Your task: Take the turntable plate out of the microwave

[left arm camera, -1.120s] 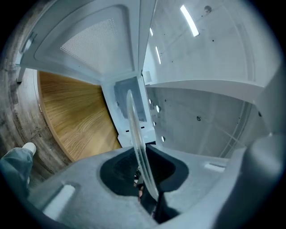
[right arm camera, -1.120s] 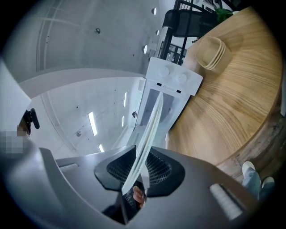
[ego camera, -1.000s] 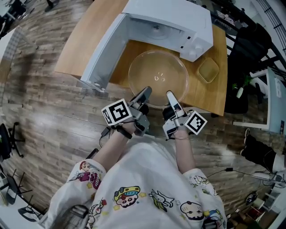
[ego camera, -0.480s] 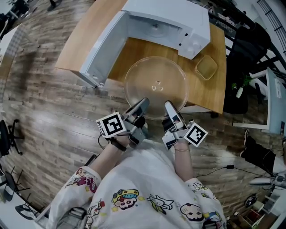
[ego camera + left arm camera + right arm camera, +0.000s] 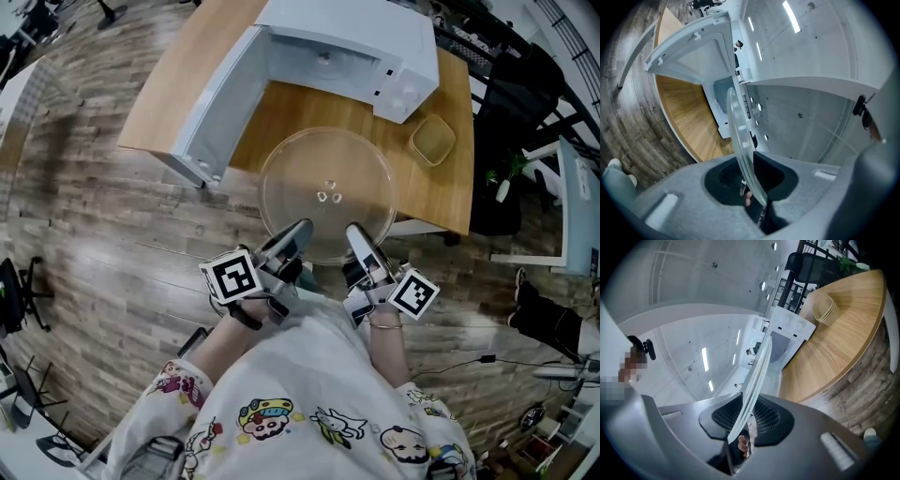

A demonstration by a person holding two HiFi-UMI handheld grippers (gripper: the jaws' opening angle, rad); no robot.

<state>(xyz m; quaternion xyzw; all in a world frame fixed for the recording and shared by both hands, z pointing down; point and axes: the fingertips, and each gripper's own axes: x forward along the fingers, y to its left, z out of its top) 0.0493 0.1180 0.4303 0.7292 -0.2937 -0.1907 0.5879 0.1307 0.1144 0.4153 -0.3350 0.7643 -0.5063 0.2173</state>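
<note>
Gripping near rim of turntable plate (image 5: pixel 326 192) — left hand-held gripper (image 5: pixel 298 232), right hand-held gripper (image 5: pixel 355 234).

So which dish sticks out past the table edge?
The large round clear turntable plate in front of the microwave; the small square yellowish dish lies wholly on the table.
</note>
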